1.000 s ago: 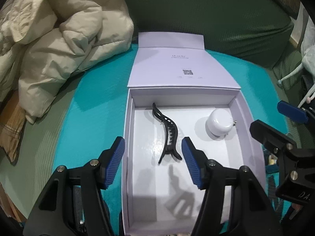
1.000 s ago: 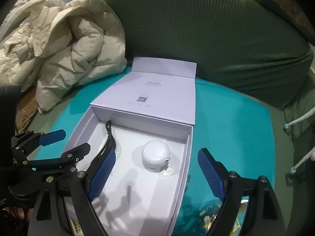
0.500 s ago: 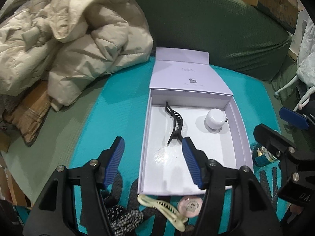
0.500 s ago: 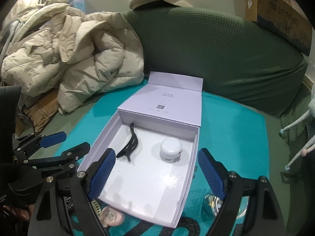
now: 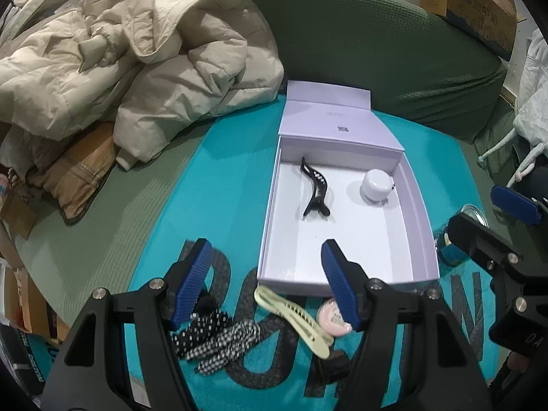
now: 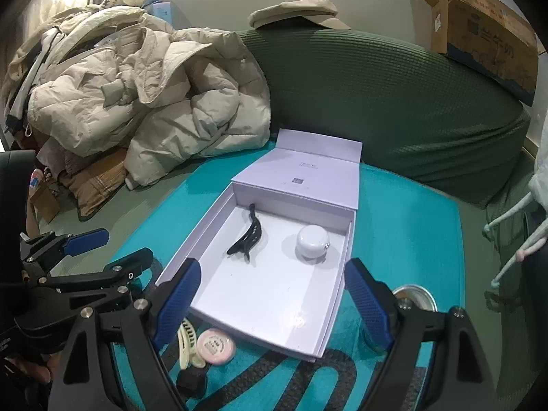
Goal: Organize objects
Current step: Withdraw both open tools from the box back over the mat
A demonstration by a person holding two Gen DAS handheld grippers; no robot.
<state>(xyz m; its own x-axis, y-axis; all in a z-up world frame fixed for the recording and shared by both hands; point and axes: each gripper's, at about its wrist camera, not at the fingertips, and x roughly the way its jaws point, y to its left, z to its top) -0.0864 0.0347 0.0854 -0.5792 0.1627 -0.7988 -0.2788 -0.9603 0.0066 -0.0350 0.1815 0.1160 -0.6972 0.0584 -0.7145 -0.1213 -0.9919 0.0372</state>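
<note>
Teal mat: your box holds the black claw clip and white case; cream clip, pink tin and checked scrunchie wait at its near edge. Left gripper is opening empty; right gripper gapes wide, empty.

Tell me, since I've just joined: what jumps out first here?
The open lilac box in the middle of the teal mat, holding a black hair clip and a white round case. In front of it lie a cream hair clip and a pink compact. Cream puffer jackets pile up behind on the left.

- The left gripper points steeply downward, its jaws opening with nothing between the blue pads.
- The right gripper tilts downward too, jaws wide apart, empty.
</note>
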